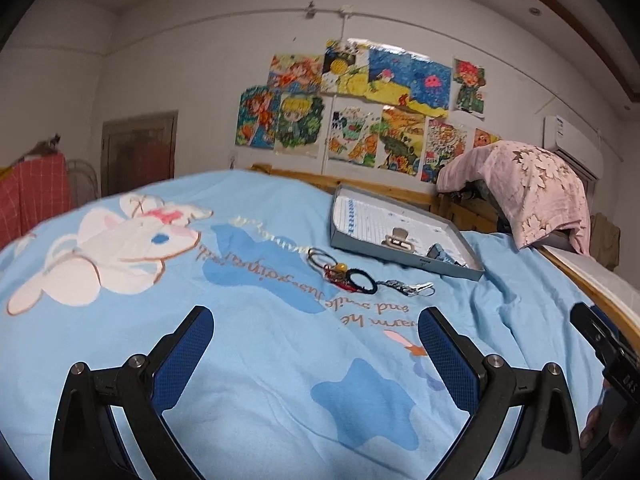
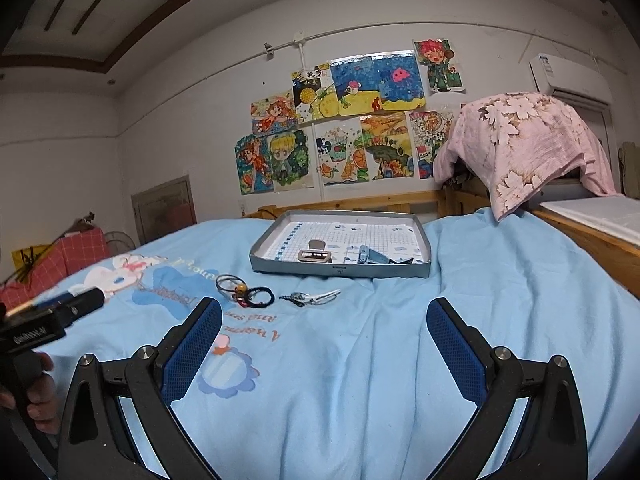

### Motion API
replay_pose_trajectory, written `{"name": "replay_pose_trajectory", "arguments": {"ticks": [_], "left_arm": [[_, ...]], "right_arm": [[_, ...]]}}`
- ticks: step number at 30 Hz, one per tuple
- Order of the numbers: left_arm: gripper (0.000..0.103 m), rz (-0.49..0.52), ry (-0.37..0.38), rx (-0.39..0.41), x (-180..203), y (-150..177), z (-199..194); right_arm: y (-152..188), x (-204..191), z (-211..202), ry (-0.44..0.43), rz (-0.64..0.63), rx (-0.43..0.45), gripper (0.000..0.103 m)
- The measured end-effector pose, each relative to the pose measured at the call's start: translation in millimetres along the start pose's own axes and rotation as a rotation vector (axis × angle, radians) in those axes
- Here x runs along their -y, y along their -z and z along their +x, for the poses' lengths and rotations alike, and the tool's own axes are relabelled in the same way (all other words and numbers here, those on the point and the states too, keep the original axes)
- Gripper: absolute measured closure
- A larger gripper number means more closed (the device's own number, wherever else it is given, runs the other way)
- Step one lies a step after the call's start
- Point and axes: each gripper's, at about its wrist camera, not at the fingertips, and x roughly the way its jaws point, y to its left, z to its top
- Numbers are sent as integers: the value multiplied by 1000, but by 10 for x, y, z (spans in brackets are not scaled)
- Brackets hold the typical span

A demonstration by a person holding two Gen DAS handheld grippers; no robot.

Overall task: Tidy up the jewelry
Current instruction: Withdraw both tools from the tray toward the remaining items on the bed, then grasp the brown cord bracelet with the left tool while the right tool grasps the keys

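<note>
Nothing picked yet; the step in hand looks like the first reach. The jewelry sits loose on the blue bedspread (image 2: 360, 360), just in front of the grey tray (image 2: 340, 270): a thin dark loop with a yellow bead (image 2: 239, 289), a black braided band (image 2: 262, 295) touching it, and a separate patterned strap with a metal clasp (image 2: 310, 299) just beside them toward the tray's middle. The tray already holds a metal clip (image 2: 315, 255) and a small blue-grey item I can't identify. I'd take the strap first since it lies apart; the loop and band overlap and would likely drag each other. Come down with the pads straddling the strap across its width, not along it, and pinch shallow so the soft fabric doesn't bunch into the grip. Then lift clear of the tray wall before releasing. Right gripper (image 2: 324, 354) is spread wide and empty, low over the bedspread, aimed at the tray, short of the pieces. Left gripper (image 1: 316, 360) is likewise released and empty, hovering back from the pile (image 1: 348, 276), angled in from the left side. Each gripper's handle shows at the edge of the other's view, held by a hand (image 2: 36, 396).
</note>
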Motion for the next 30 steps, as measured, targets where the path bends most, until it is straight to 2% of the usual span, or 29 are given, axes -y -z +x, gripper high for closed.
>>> {"name": "replay_pose_trajectory", "arguments": {"ticks": [6, 13, 17, 22, 26, 30], "left_arm": [[0, -82, -13, -26, -204, -175, 246], [0, 5, -44, -14, -175, -522, 621], [0, 21, -30, -36, -174, -660, 891], [0, -20, 0, -78, -216, -727, 1287], [0, -40, 8, -115, -187, -708, 1636], [0, -32, -21, -111, -116, -712, 1888]], "right_arm": [[-16, -16, 79, -8, -1, -4, 2], [-335, 32, 338, -40, -34, 10, 2], [-555, 175, 607, -21, -26, 15, 2], [-730, 277, 992, -23, -25, 17, 2], [-735, 283, 1383, -60, -16, -23, 2], [-640, 249, 1814, -108, 22, -81, 2]]}}
